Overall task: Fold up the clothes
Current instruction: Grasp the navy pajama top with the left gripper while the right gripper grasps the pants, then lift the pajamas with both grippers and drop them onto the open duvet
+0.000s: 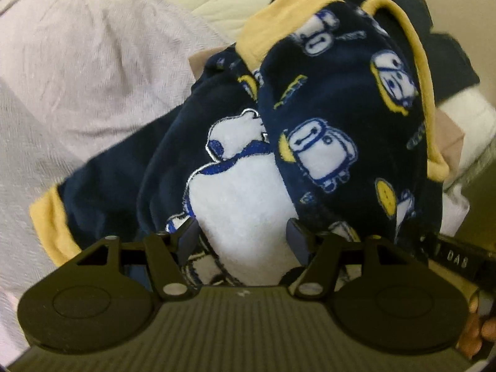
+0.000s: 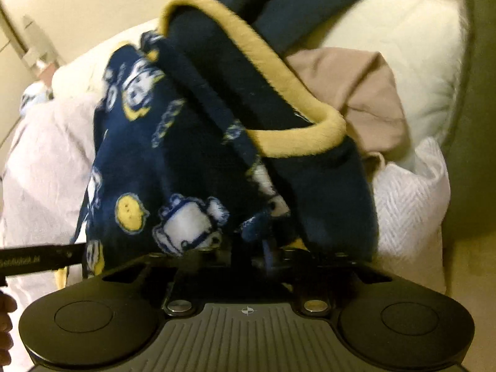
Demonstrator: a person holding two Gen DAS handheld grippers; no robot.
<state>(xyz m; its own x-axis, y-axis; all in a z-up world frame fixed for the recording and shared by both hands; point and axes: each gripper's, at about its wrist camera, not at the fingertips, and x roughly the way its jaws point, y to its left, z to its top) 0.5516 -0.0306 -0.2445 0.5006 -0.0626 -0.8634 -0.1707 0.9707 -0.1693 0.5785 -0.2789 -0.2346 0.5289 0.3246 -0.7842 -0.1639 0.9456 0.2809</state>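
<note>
A navy fleece garment (image 1: 325, 117) with white cartoon prints and yellow trim is bunched up over the bed. In the left wrist view its big white patch fills the gap between the fingers of my left gripper (image 1: 241, 238), which is shut on that thick fold. A yellow cuff (image 1: 52, 226) hangs at the lower left. In the right wrist view the same garment (image 2: 173, 155) drapes over my right gripper (image 2: 266, 254), whose fingertips are mostly buried in fabric and shut on it. Its yellow-edged hem (image 2: 297, 142) loops above.
A pale lilac blanket (image 1: 77, 77) covers the bed on the left. A beige cloth (image 2: 365, 93) and a white pillow (image 2: 403, 46) lie behind the garment, with a white knit cloth (image 2: 409, 204) at right. The other gripper's black bar (image 2: 40, 257) and a hand (image 1: 477, 328) are close by.
</note>
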